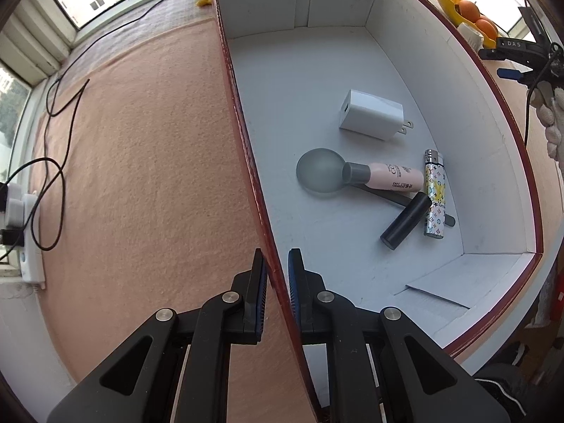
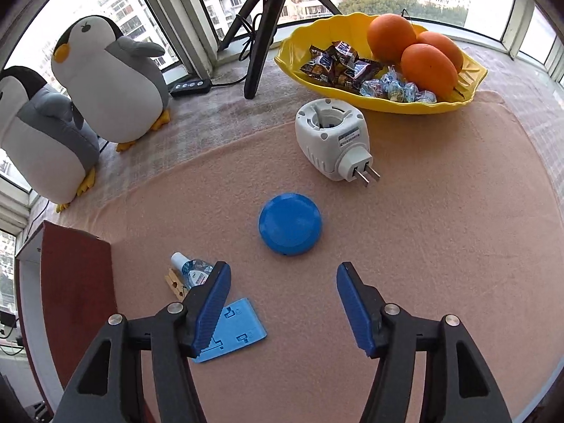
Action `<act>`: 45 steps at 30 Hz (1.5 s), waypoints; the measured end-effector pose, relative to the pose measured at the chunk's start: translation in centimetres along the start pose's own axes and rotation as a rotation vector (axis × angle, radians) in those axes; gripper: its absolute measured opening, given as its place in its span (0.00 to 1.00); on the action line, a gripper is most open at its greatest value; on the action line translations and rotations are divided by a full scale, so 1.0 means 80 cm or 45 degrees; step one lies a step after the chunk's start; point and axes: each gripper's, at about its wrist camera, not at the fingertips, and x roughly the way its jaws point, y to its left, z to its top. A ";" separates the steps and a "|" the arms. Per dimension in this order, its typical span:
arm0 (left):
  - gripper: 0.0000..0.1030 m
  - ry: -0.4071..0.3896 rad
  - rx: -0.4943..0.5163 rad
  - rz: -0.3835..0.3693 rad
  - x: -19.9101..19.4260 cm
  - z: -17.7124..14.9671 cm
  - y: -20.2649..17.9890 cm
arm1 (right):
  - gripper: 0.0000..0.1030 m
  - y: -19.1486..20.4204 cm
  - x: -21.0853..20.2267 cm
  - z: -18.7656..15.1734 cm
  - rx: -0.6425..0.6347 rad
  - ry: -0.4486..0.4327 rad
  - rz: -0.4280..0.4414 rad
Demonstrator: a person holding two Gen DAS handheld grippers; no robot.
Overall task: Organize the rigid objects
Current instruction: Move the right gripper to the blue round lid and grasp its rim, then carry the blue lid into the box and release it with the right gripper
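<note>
My left gripper (image 1: 278,271) is shut on the near left wall of the red box (image 1: 243,112), one finger outside and one inside. On the box's white floor lie a white charger (image 1: 370,114), a grey round mirror (image 1: 320,171), a pink tube (image 1: 387,176), a black tube (image 1: 405,220) and a patterned lighter (image 1: 434,194). My right gripper (image 2: 283,278) stands open above the peach cloth with nothing between its fingers. Just beyond it lies a blue round disc (image 2: 289,224). Farther back is a white plug-in device (image 2: 333,139). A blue flat plate (image 2: 234,331), a small bottle (image 2: 192,269) and a wooden clothespin (image 2: 174,283) lie by its left finger.
The red box's corner (image 2: 74,282) shows at the left in the right wrist view. Two plush penguins (image 2: 105,81) stand at the back left, a tripod (image 2: 262,28) behind, and a yellow dish (image 2: 458,102) with oranges and sweets at the back right. Black cables (image 1: 53,141) and a power strip (image 1: 21,232) lie left of the box.
</note>
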 end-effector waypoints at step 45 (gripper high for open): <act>0.10 -0.025 -0.103 -0.023 0.012 -0.013 0.021 | 0.45 0.049 -0.070 -0.020 -0.289 -0.168 0.036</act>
